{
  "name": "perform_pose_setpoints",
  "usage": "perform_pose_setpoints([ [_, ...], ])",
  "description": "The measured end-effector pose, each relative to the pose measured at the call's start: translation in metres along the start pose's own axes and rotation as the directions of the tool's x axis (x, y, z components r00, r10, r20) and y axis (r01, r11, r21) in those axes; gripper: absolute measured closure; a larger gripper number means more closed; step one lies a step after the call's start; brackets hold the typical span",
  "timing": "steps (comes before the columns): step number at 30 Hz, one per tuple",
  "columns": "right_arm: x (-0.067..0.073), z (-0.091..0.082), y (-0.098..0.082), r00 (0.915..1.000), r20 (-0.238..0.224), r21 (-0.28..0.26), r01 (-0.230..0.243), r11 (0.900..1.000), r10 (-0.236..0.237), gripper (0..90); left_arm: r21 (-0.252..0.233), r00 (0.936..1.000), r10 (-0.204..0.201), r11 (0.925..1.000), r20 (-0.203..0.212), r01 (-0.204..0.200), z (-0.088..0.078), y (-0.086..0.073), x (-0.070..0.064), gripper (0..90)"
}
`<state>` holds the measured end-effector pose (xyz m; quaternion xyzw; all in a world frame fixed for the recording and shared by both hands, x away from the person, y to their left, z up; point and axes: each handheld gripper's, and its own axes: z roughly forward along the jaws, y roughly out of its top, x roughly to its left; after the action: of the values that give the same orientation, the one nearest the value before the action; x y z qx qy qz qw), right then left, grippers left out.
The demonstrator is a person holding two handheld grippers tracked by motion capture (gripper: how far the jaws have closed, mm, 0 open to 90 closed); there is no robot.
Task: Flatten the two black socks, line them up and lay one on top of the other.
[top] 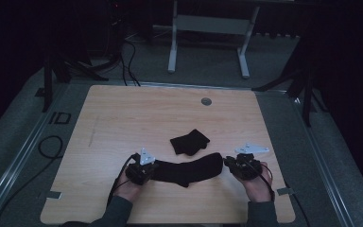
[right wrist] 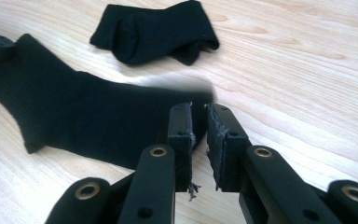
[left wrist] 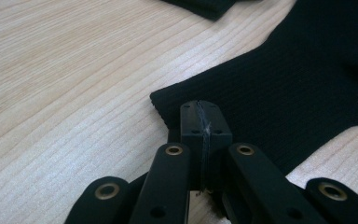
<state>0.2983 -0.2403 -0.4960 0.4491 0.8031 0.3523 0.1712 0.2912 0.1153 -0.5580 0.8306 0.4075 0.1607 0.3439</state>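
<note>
A long black sock (top: 189,169) lies stretched across the near part of the wooden table (top: 123,118), between my two grippers. My left gripper (top: 150,171) is shut on the sock's left end; in the left gripper view its jaws (left wrist: 200,123) are pressed together at the corner of the ribbed fabric (left wrist: 284,93). My right gripper (top: 229,164) stands at the sock's right end. Its jaws (right wrist: 199,123) are a narrow gap apart with bare wood showing between them, and the blurred sock end (right wrist: 84,116) lies just ahead of the tips. A second, folded black sock (top: 189,141) (right wrist: 154,30) rests just beyond.
A small grey round grommet (top: 206,101) sits in the table near its far edge. A white desk frame (top: 172,42) stands on the floor behind the table. Cables (top: 52,146) lie on the floor at the left.
</note>
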Motion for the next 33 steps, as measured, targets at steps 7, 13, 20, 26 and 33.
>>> perform_pose_setpoints([
  [7,0.003,0.0,0.003,1.0,-0.001,-0.011,0.008,1.0,-0.008,76.0,0.002,0.9997,0.023,0.9997,0.005,-0.023,0.001,0.002,0.003,90.0],
  [13,0.009,0.007,0.006,0.9995,-0.016,-0.003,0.028,1.0,-0.028,73.8,0.005,0.9982,0.06,0.9982,-0.007,-0.06,0.001,0.004,0.006,87.8],
  [20,0.015,0.015,0.01,0.9985,-0.04,0.001,0.038,0.999,-0.038,73.2,0.004,0.9978,0.047,0.9989,-0.047,-0.047,0.0,0.006,0.014,72.3],
  [26,0.023,0.025,0.022,0.9961,-0.052,-0.002,0.071,0.997,-0.071,72.9,-0.052,0.9993,0.038,0.9979,0.002,-0.038,-0.012,0.009,0.004,70.5],
  [33,0.038,0.057,0.038,0.9886,-0.077,0.014,0.131,0.991,-0.13,72.2,-0.008,0.9925,0.096,0.9953,0.075,-0.096,-0.006,0.007,-0.024,80.1],
])
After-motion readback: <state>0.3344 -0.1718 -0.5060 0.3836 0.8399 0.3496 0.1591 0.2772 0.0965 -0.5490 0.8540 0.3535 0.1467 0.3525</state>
